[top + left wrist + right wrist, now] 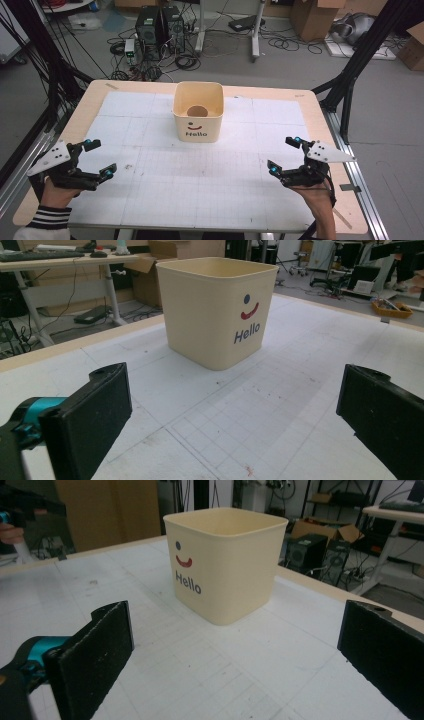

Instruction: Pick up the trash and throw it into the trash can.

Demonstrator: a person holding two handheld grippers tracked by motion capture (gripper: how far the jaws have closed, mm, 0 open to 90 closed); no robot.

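**Both grippers parked, bin sitting up the middle**

The cream bin [198, 112] with "Hello" on its front stood ahead of both tools, roughly midway between them, with a brown round thing [197, 111] lying inside. The left gripper [99, 159] and right gripper [284, 156] hung wide apart over the white grid mat [200, 175], jaws spread, nothing between them.

Work surface: wooden table [90, 102] with white gridded mat [200, 175].
The mat covers most of the tabletop, leaving a bare wood border. A cream tub [198, 117] marked "Hello" stands upright on the mat near the far edge, centred.
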